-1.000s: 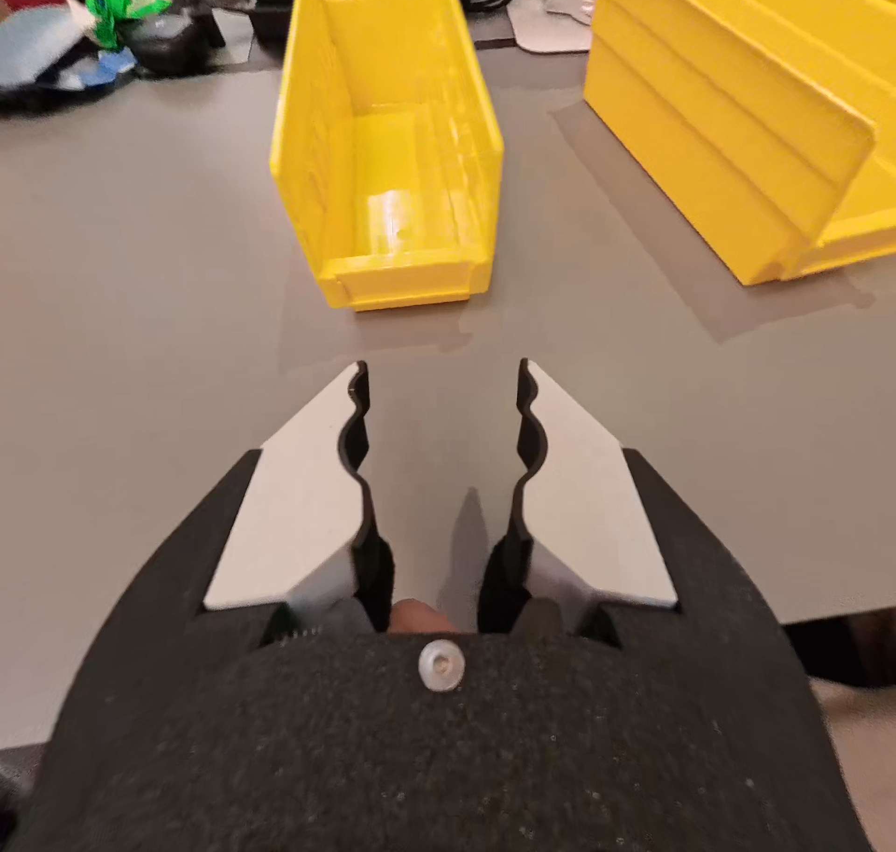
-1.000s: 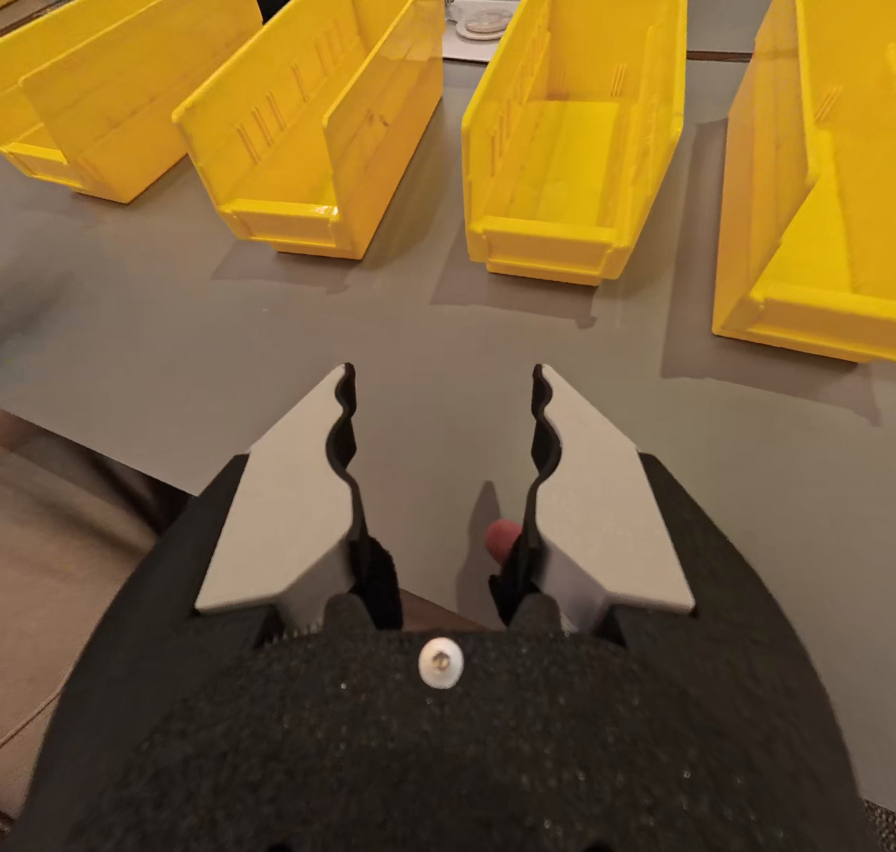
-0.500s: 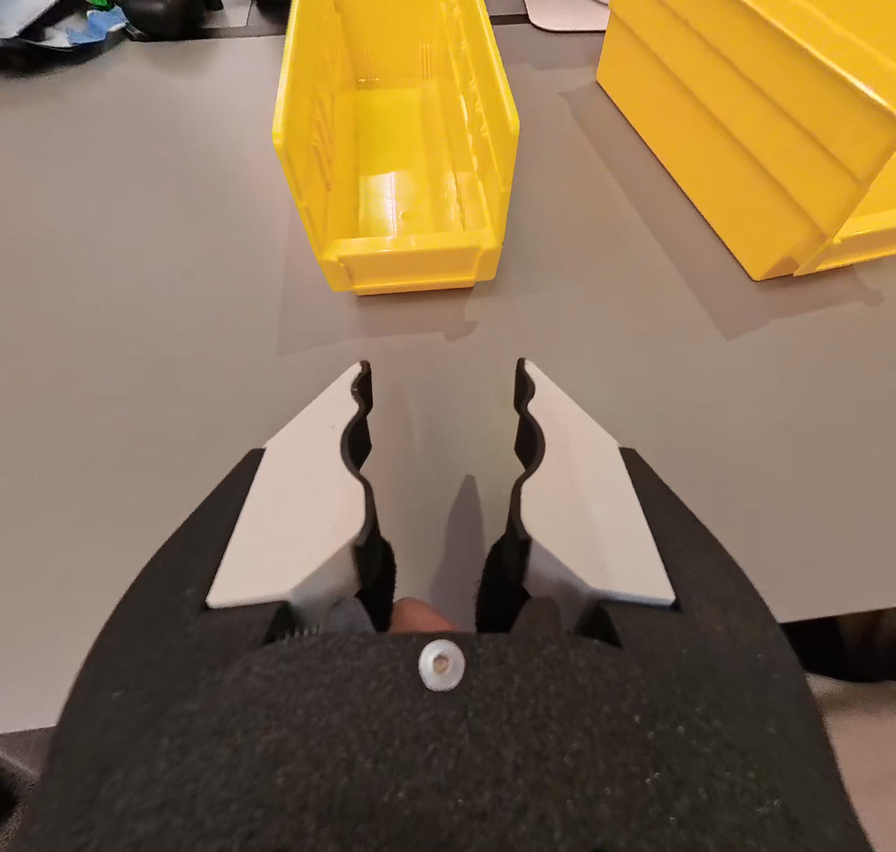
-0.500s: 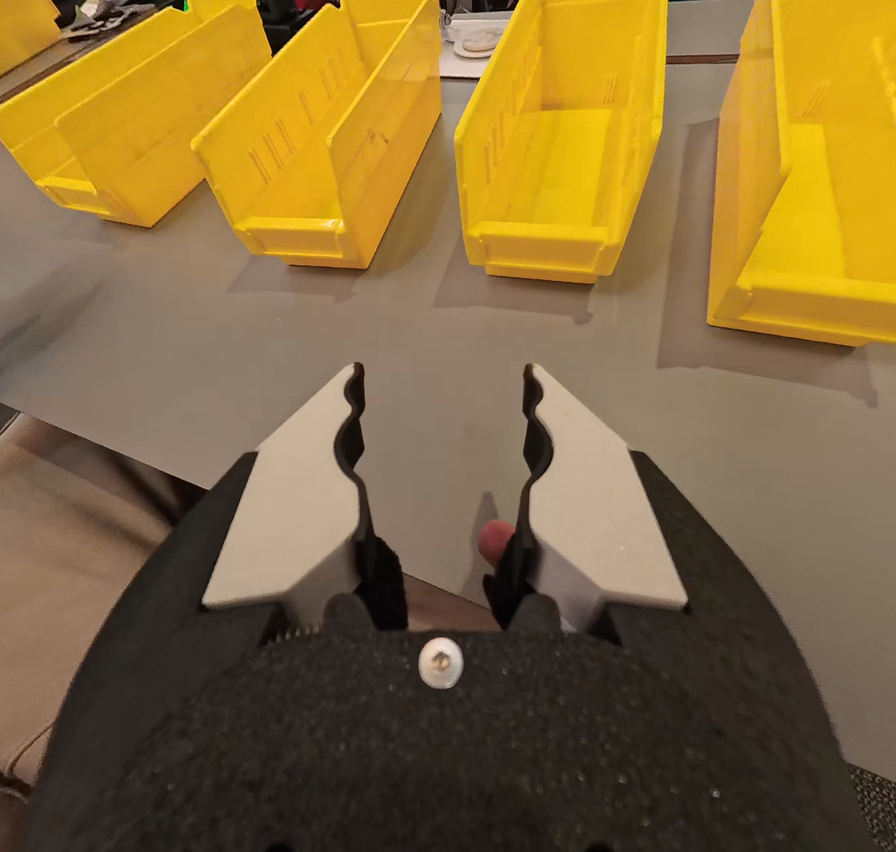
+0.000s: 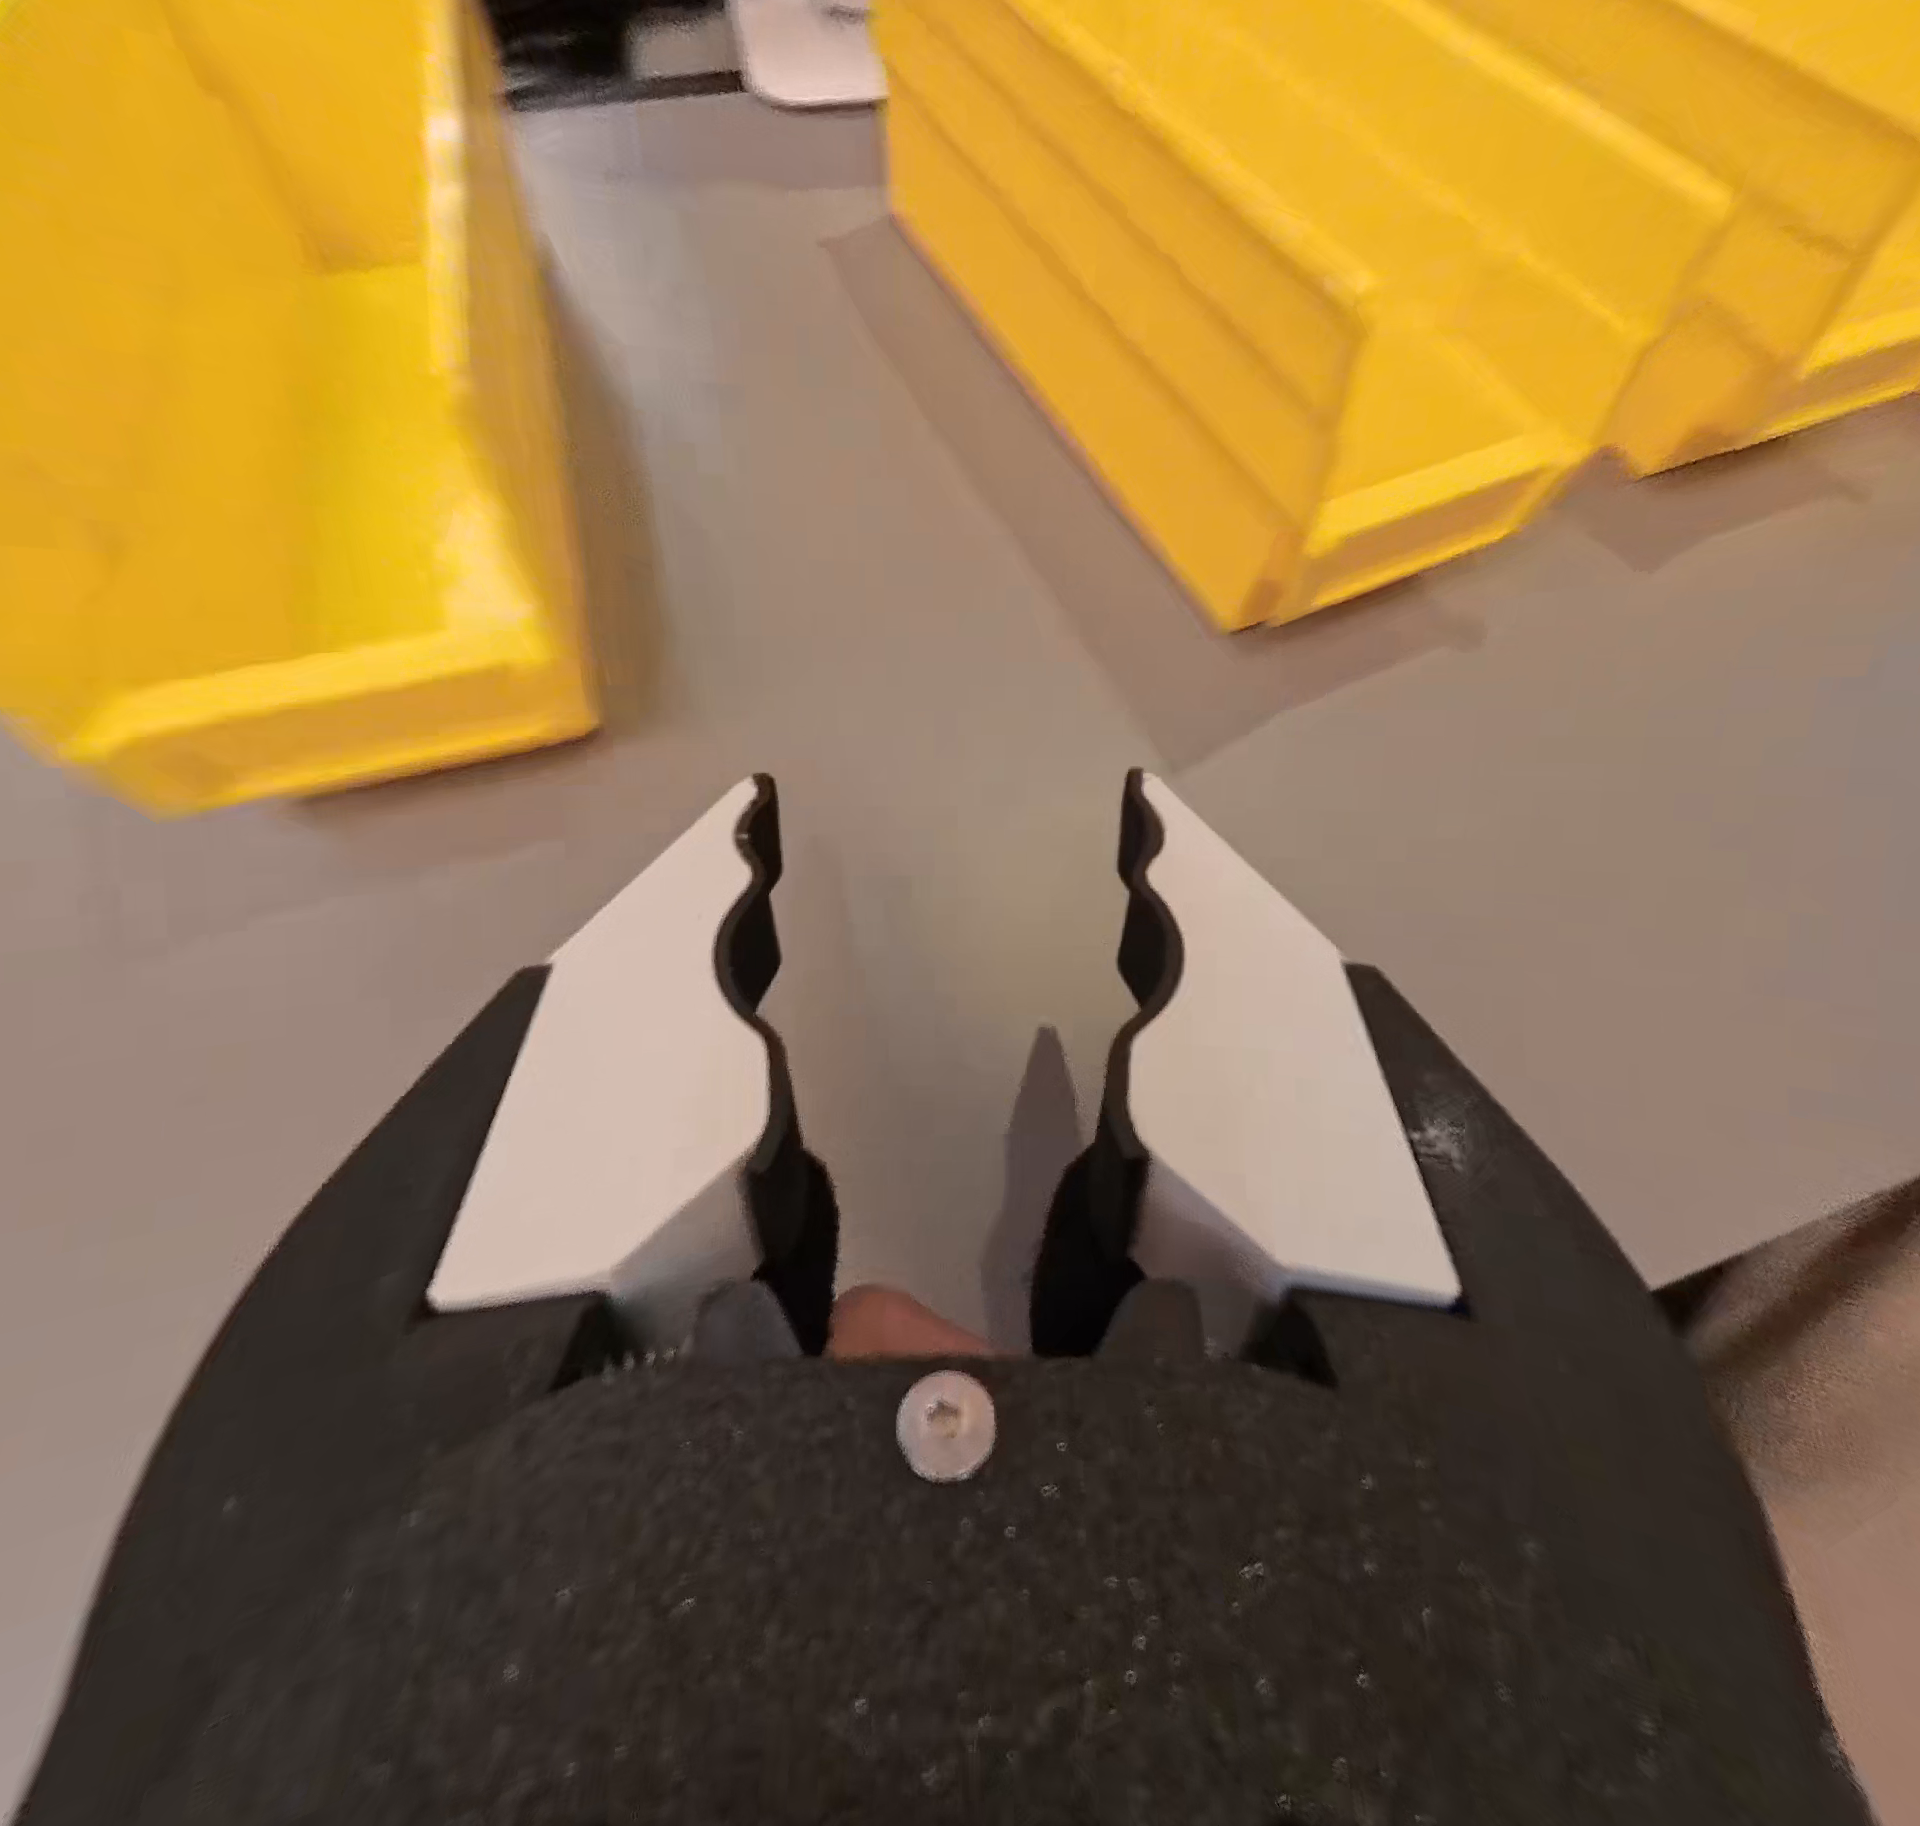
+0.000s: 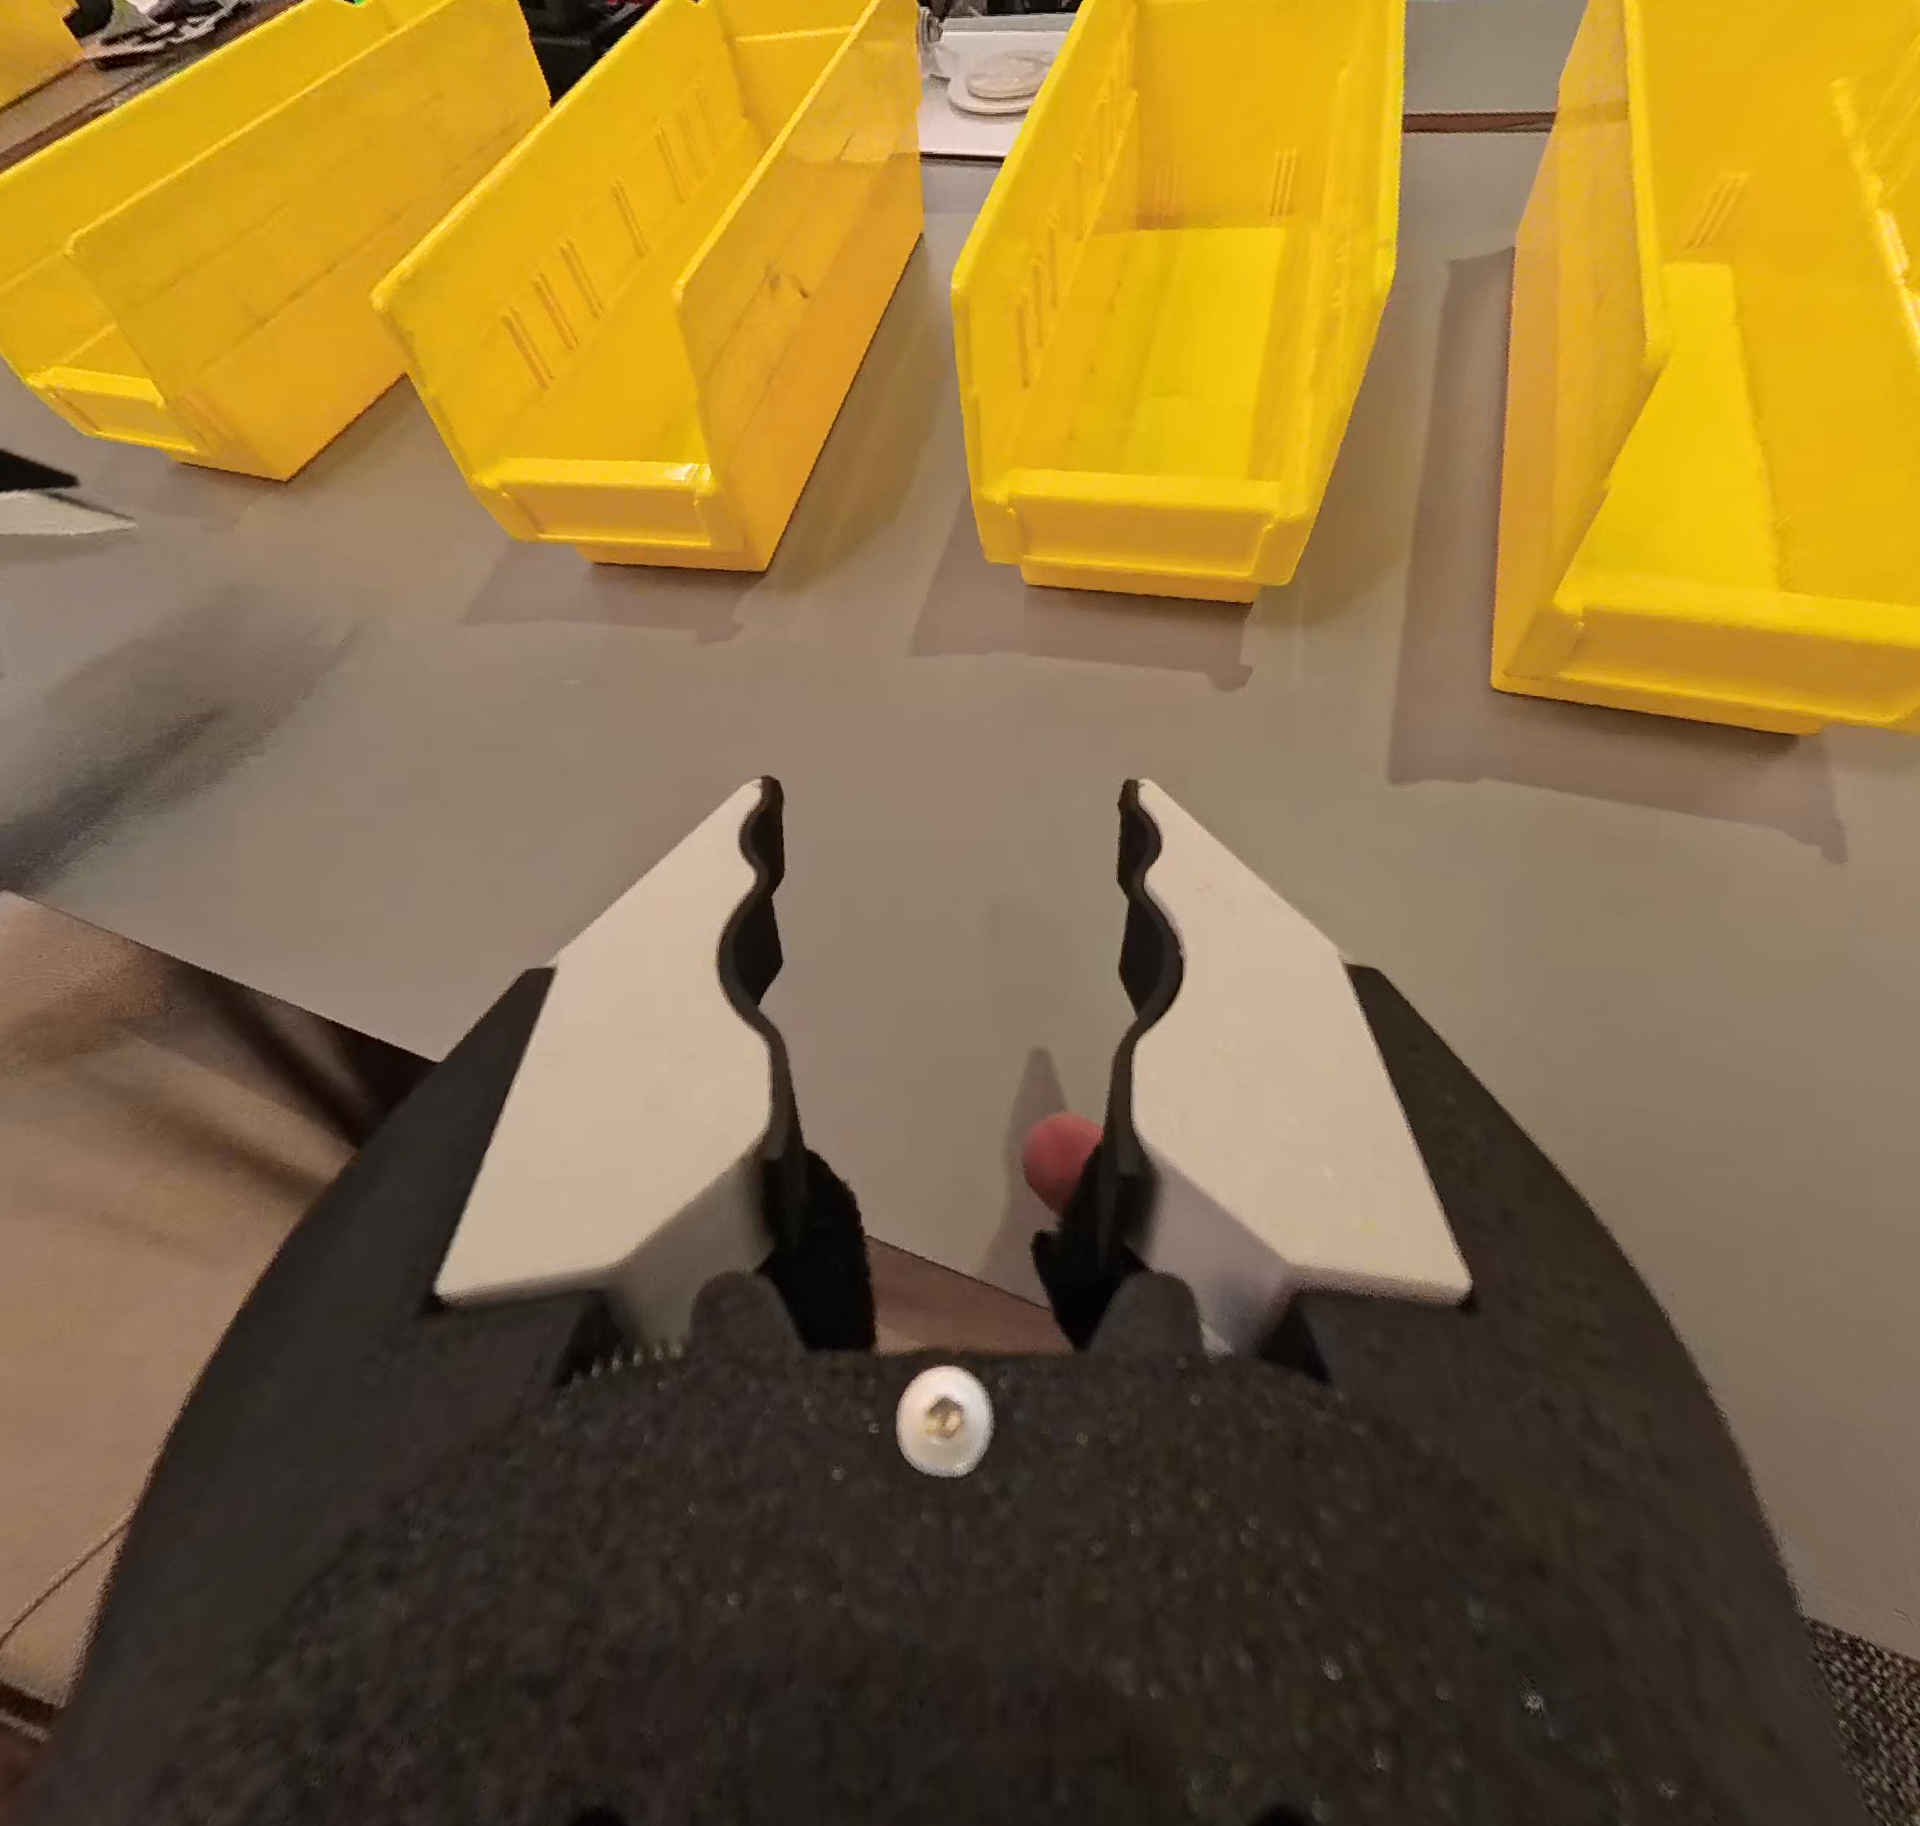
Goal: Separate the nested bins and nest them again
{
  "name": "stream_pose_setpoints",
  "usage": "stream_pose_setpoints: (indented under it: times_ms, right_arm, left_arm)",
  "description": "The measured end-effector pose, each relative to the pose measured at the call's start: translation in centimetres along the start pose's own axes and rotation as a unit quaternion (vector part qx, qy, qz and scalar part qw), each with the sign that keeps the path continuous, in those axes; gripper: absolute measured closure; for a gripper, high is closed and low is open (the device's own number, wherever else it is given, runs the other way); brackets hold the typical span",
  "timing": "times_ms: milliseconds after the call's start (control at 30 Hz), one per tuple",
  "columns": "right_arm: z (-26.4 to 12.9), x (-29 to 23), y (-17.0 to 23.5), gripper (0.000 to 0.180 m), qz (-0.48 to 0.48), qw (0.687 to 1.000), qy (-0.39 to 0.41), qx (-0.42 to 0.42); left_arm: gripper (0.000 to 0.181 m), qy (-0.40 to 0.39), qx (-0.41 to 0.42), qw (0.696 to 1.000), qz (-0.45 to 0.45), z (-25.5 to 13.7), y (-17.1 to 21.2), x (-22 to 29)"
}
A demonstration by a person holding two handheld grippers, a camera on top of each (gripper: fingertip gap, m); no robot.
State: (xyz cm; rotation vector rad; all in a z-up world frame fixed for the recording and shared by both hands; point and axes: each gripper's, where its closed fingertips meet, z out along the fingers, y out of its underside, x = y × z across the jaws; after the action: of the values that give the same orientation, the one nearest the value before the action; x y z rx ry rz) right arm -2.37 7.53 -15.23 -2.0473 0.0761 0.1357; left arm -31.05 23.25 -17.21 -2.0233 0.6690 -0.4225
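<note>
The grey bench (image 6: 1351,893) carries separated yellow bins (image 6: 1174,322) (all side by side). Both the left claw (image 5: 948,789) and the right claw (image 6: 948,794) gape, holding nothing; to re-nest, I'd pinch one bin's wall squarely and lift it level.

Warm indoor light falls from above and behind the bins, throwing soft shadows toward the near edge of the grey table (image 6: 1558,945). In the left wrist view the yellow bins (image 5: 260,374) are smeared by motion blur, while the left tongs (image 5: 948,789) stay sharp. The right wrist view is crisp: bins (image 6: 1174,322) show faint glossy sheen, and the right tongs (image 6: 948,794) cast a thin shadow. Wide-angle distortion bends the outer bins at the edges.
</note>
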Motion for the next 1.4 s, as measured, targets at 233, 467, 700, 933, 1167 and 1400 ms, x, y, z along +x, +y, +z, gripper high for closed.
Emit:
stream_pose_setpoints:
  times_ms: [233,467,700,933,1167,1400]
  right_arm:
    - [-0.2,-0.3,0.1,0.116,-0.006,1.0,-0.005,-0.001]
    - [-1.0,0.6,0.5,0.116,0.002,1.0,0.004,-0.004]
    - [-0.9,0.7,0.8,0.117,0.006,1.0,0.001,-0.008]
    - [0.0,1.1,0.8,0.117,-0.015,1.0,0.017,-0.015]
    - [1.1,0.3,0.7,0.117,-0.039,0.999,0.017,-0.028]
    - [2.8,4.1,-1.6,0.117,-0.049,0.994,0.1,0.012]
  left_arm:
    - [0.118,0.004,0.022,0.999,0.034,6.9,-4.4,5.4]
    - [0.119,-0.031,0.03,0.998,0.055,9.7,-5.3,4.9]
    - [0.119,-0.018,0.025,0.999,0.044,8.3,-5.1,5.1]
    - [0.112,0.017,0.037,0.998,0.057,6.0,-5.9,5.0]
    - [0.123,-0.028,0.004,0.997,0.079,9.2,-4.8,3.6]
    - [0.118,0.027,-0.014,1.0,0.003,2.4,-4.2,4.1]
